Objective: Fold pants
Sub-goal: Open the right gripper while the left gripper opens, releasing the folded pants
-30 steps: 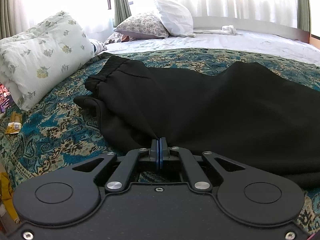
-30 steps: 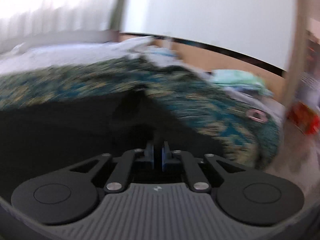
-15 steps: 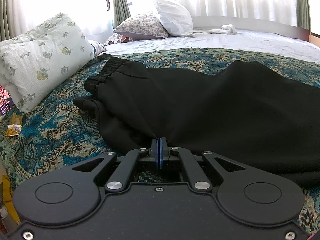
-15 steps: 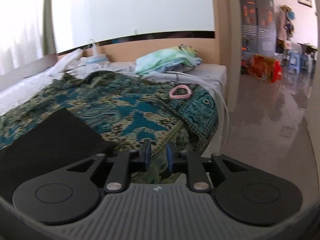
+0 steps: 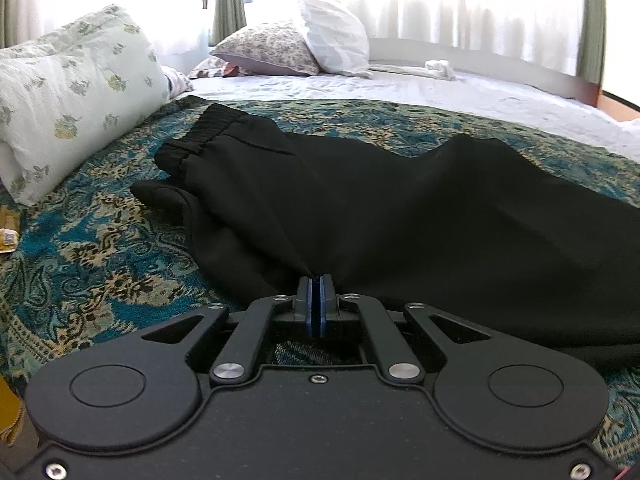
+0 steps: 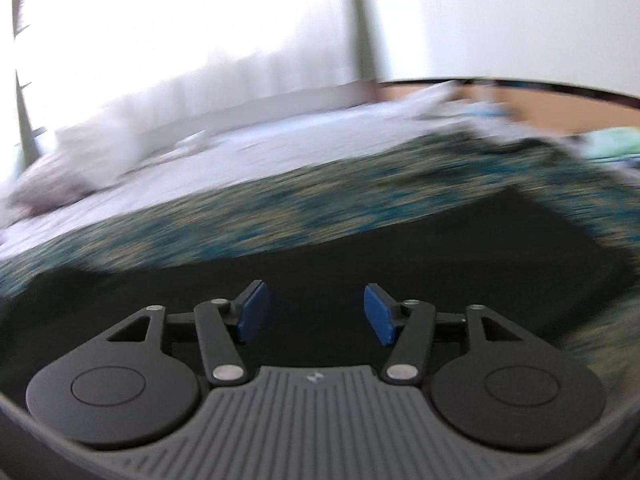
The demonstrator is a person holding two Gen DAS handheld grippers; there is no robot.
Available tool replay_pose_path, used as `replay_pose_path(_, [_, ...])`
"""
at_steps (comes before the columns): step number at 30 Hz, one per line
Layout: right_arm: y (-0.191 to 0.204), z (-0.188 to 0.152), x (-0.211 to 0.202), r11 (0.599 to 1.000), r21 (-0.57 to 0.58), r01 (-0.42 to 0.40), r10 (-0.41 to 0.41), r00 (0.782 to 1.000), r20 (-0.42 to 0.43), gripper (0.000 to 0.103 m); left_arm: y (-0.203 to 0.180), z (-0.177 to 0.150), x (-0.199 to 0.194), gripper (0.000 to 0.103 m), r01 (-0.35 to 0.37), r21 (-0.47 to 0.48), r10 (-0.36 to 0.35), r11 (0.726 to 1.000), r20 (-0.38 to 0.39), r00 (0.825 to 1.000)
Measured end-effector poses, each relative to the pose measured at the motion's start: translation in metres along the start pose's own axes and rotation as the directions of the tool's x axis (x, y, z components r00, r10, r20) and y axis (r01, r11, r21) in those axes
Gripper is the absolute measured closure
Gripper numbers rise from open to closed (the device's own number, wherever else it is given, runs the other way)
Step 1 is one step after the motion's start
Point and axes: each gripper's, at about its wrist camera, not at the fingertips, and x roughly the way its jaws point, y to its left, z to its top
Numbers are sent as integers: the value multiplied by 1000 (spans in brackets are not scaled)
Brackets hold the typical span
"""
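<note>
Black pants (image 5: 400, 208) lie spread on a teal patterned bedspread (image 5: 100, 256), elastic waistband (image 5: 200, 136) toward the far left. My left gripper (image 5: 319, 280) is shut, pinching the near edge of the pants fabric, which rises in a taut crease to the blue pads. In the blurred right wrist view, my right gripper (image 6: 316, 312) is open and empty, its blue pads wide apart just above the dark pants leg (image 6: 360, 264). The leg's end lies at the right.
A flowered white pillow (image 5: 68, 92) lies at the left. Two more pillows (image 5: 304, 44) lean at the bed's head by the curtained window. A white sheet (image 5: 440, 88) covers the far half. A folded green cloth (image 6: 616, 140) lies at the far right.
My right gripper has swung back from facing the room to over the pants leg and opened wide. My left gripper stays shut on the fabric, almost still.
</note>
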Motion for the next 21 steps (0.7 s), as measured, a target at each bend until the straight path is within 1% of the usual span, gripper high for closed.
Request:
replay_pose_path(2, [41,-12,10,995,-46,-92,90,995,-44,33,5,1,-2,96,31,-13,-32,999,-11,999])
replay_pose_path(4, [81,-25,16,981,-98,-169,161,984,-80,31,10,2,-4,94,67,-26,-68,997,-24,997])
replay_pose_path(6, [118,-38,18,963,-131,-234,220,969,-113,28,11,2,-5,91,92,-26,-93,995,-34,995])
replay_pose_path(8, [146,-49,22,950,-138,-282,261,954,-150,28,10,2,-7,88,107,-7,-108,994,-41,993])
replay_pose_path(11, [177,-58,19,935,-161,-315,289,943,-165,25,6,1,-7,86,121,27,-120,992,-41,992])
replay_pose_path(15, [194,-64,13,914,-176,-366,334,924,-186,22,6,1,-9,86,135,30,-134,990,-43,990])
replay_pose_path(19, [209,-74,9,895,-266,-358,317,930,-184,18,16,6,-14,85,176,5,-175,984,-68,982])
replay_pose_path(21, [213,-78,8,881,-302,-364,321,929,-183,15,22,10,-17,84,188,-10,-188,982,-78,979])
